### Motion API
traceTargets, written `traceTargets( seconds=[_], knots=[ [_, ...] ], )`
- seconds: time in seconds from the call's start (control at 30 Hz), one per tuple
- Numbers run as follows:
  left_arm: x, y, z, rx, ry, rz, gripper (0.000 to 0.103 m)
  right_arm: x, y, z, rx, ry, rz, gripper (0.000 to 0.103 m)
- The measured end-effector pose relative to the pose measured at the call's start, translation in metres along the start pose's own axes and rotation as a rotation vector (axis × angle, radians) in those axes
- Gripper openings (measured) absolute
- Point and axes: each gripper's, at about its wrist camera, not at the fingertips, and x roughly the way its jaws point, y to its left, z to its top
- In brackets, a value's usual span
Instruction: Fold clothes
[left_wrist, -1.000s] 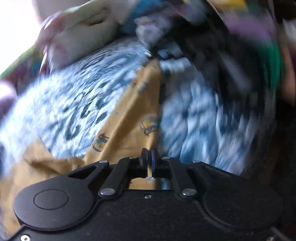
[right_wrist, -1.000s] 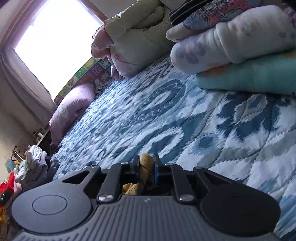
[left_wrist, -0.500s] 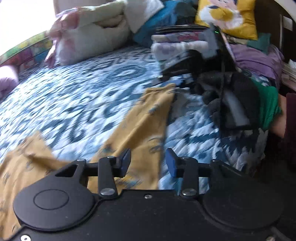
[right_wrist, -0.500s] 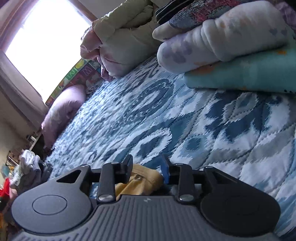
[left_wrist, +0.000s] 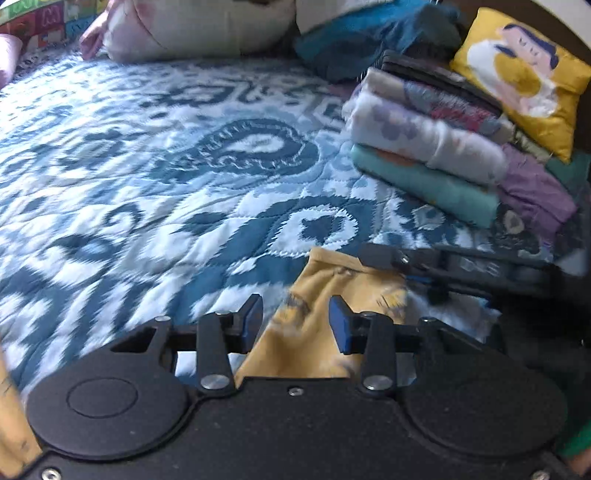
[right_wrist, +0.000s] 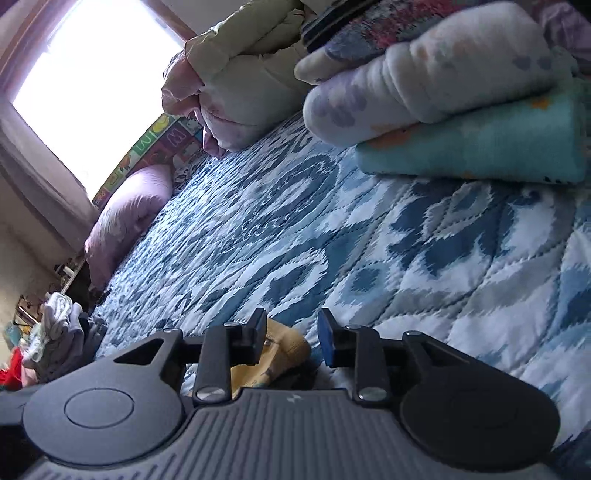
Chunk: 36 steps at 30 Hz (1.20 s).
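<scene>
A mustard-yellow printed garment (left_wrist: 332, 310) lies on the blue and white patterned quilt (left_wrist: 184, 177). My left gripper (left_wrist: 295, 323) is open and hovers just above the garment, which shows between its fingers. My right gripper (right_wrist: 291, 336) is open; the garment's rolled yellow end (right_wrist: 280, 350) lies just under and between its fingers, not pinched. The right gripper also shows in the left wrist view (left_wrist: 424, 266), at the garment's far right edge.
A stack of folded clothes (left_wrist: 424, 147) sits at the right; its teal bottom piece (right_wrist: 480, 144) is close ahead of my right gripper. Pillows and bedding (left_wrist: 192, 26) line the far edge. A yellow cushion (left_wrist: 524, 77) is far right. A window (right_wrist: 96, 77) glares left.
Both grippers have opened and let go of the yellow garment. The left one swung from a close, blurred view of the cloth to a steadier look across the bed.
</scene>
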Motion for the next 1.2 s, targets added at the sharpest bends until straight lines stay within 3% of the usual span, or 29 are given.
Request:
traceTargets(
  seconds=[0.1, 0.2, 0.27, 0.33, 0.4, 0.63, 0.7, 0.77, 0.8, 0.9, 1.07, 1.2],
  knots=[
    [0.014, -0.003, 0.002, 0.029, 0.027, -0.011, 0.002, 0.000, 0.000, 0.001, -0.009, 0.011, 0.026, 0.034],
    [-0.003, -0.005, 0.004, 0.076, -0.071, 0.012, 0.001, -0.001, 0.006, 0.000, -0.052, 0.020, 0.048, 0.033],
    [-0.003, 0.003, 0.005, 0.059, -0.089, 0.035, 0.001, -0.001, 0.007, 0.001, -0.055, 0.010, 0.052, 0.033],
    [0.006, 0.010, 0.004, 0.056, -0.039, 0.076, 0.006, 0.002, 0.008, 0.002, -0.056, 0.021, 0.051, 0.034],
    [-0.002, 0.016, 0.002, 0.041, -0.054, 0.095, 0.006, 0.007, 0.013, 0.000, -0.086, 0.032, 0.030, 0.034],
    [-0.089, 0.050, -0.030, -0.038, -0.173, 0.189, 0.007, 0.012, 0.024, -0.005, -0.161, 0.029, -0.027, 0.031],
    [-0.118, 0.064, -0.053, -0.067, -0.172, 0.225, 0.008, 0.014, 0.031, -0.008, -0.209, 0.020, -0.065, 0.023],
    [-0.144, 0.077, -0.076, -0.092, -0.161, 0.259, 0.016, 0.015, 0.035, -0.009, -0.230, 0.008, -0.109, 0.019],
    [-0.157, 0.082, -0.089, -0.090, -0.150, 0.273, 0.021, 0.014, 0.037, -0.010, -0.239, 0.001, -0.125, 0.021],
    [-0.188, 0.085, -0.129, -0.073, -0.127, 0.314, 0.021, 0.001, 0.041, -0.009, -0.246, -0.033, -0.101, 0.030],
    [-0.210, 0.060, -0.187, 0.029, -0.096, 0.311, 0.021, -0.019, 0.048, -0.010, -0.261, -0.082, -0.053, 0.030],
    [-0.197, 0.044, -0.210, 0.057, -0.106, 0.266, 0.021, -0.032, 0.080, -0.033, -0.324, -0.010, 0.139, 0.030]
  ],
)
